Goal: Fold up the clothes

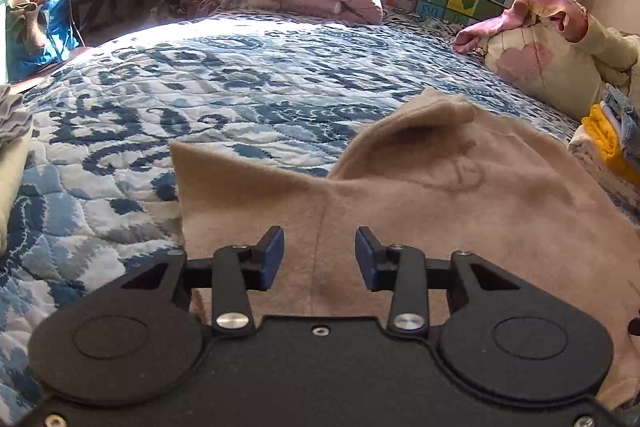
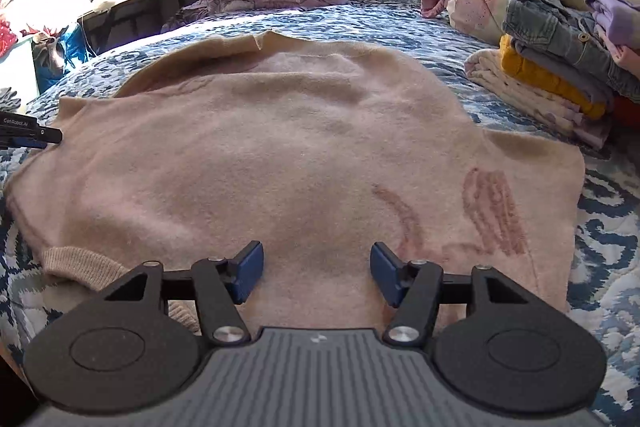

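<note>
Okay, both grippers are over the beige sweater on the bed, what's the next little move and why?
Probably lower the left gripper and close it on the near edge of the sweater. Its jaws stand open with nothing pinched, the right gripper is open too, and the sweater lies mostly flat on the quilt, so a fold needs a grip first.

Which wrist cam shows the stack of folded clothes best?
Right wrist: the stack of folded clothes shows layer by layer, denim on top. Left wrist catches only a yellow and blue sliver at the frame's right edge.
</note>
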